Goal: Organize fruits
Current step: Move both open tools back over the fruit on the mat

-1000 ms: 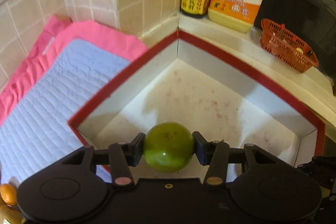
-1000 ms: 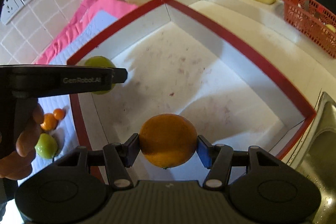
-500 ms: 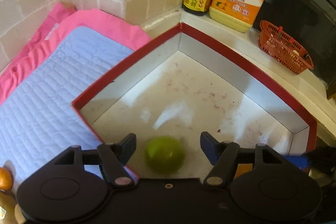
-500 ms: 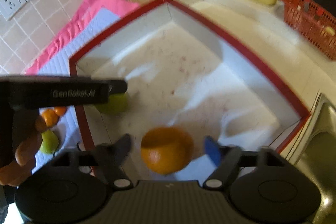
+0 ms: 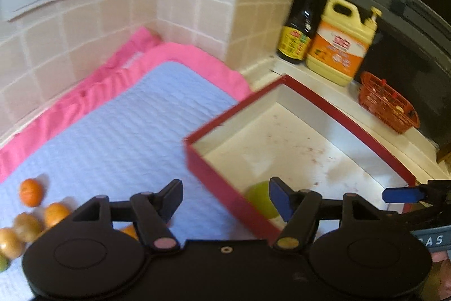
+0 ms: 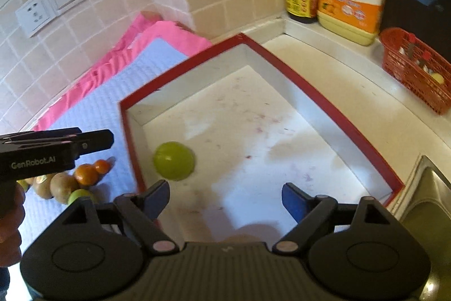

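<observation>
Both tools are released and empty, jaws having just opened. The round green fruit (image 6: 174, 160) lies inside the red-rimmed white box (image 6: 324, 100). The remaining loose fruit pile (image 6: 70, 182) lies left of the box on the blue quilted mat (image 5: 126, 131), nearer the left tool (image 5: 222, 198) than the right tool (image 6: 225, 198).

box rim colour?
Red rim, white inside walls and floor. Clearest in the right wrist view.
</observation>
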Motion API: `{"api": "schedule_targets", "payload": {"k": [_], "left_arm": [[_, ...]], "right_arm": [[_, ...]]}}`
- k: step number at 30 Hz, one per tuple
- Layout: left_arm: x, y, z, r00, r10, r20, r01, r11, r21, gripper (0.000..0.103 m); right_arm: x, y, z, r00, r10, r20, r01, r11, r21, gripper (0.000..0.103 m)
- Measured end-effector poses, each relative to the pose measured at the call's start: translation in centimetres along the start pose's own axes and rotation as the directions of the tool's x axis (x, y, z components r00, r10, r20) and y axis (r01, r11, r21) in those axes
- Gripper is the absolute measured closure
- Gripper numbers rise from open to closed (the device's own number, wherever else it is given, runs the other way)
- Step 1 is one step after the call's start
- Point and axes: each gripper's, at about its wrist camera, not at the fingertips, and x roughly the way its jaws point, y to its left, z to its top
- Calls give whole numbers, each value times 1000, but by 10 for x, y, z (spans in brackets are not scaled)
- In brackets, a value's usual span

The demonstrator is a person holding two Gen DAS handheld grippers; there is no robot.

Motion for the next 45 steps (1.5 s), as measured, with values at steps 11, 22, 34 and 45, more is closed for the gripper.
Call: {"api": "schedule_targets", "payload": {"k": [11, 22, 34, 45], "left_arm": [[-72, 92, -27, 982, 169, 79, -162, 982, -94, 23], [-118, 177, -45, 957, 274, 101, -260, 956, -134, 23], [-94, 234, -67, 964, 265, 15, -264, 964, -21, 23], [-58, 255, -74, 982, 175, -67, -166, 979, 120, 23]], "right_arm": [[-6, 86, -1, 996, 92, 14, -89, 989, -122, 15], [7, 169, -8, 989, 148, -21, -150, 968, -202, 18], [31, 204, -17, 991, 112, -68, -125, 967, -224, 23], [63, 234, -16, 982, 139, -127, -167, 956, -242, 23]]}}
